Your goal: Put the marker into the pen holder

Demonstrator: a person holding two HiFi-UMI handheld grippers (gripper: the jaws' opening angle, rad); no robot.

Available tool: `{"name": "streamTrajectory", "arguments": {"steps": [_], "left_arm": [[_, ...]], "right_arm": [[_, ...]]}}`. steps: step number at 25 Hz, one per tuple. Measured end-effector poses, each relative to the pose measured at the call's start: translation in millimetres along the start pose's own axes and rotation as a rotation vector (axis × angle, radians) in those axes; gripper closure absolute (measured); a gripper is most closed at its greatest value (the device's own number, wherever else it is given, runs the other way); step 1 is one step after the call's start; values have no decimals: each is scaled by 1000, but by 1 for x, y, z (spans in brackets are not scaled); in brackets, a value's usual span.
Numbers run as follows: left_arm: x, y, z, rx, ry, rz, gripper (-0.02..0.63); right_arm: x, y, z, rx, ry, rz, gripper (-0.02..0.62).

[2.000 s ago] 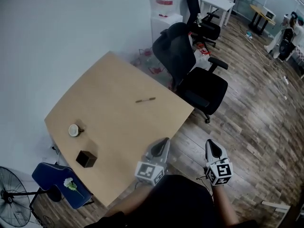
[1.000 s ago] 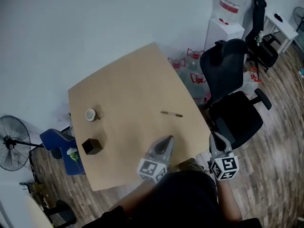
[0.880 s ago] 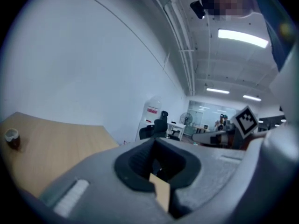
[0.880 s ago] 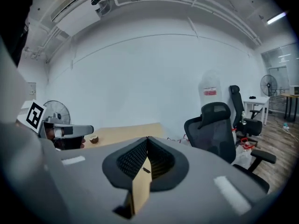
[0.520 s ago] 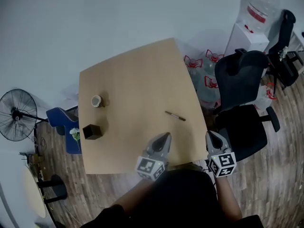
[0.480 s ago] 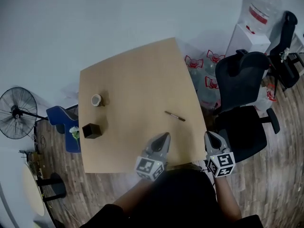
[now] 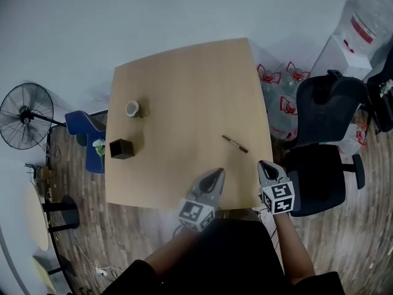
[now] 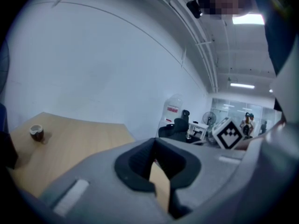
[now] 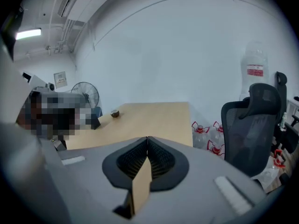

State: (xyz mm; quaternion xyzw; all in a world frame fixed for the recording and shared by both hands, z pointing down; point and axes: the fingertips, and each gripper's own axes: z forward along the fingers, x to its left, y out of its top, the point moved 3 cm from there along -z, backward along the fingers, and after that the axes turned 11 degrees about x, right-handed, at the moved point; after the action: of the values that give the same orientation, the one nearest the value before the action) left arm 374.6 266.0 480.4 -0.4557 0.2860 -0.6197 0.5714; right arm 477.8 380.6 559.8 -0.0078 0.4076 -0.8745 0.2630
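Holding left gripper [image 7: 215,174] and right gripper [image 7: 264,167] at the near edge of the bench [image 7: 184,97], fingers on both pressing fully together, gripping nothing and touching nothing. Leaving marker [image 7: 235,144] lying flat on the bench just ahead of the right gripper, well apart from the holder [image 7: 121,149] standing near the left edge, beside a cup [image 7: 132,109].

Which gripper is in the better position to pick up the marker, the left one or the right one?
Probably the right gripper: the marker lies just ahead of it, angled toward its tip. The left gripper is nearly as close. Both are shut and must open first.
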Motion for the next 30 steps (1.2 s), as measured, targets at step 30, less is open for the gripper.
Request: {"name": "streamTrajectory", "arguments": {"steps": [30], "left_arm": [[121,-49,-40,-75,155,-232,604]], "right_arm": [[16,-32,279,660,148,-442,488]]}}
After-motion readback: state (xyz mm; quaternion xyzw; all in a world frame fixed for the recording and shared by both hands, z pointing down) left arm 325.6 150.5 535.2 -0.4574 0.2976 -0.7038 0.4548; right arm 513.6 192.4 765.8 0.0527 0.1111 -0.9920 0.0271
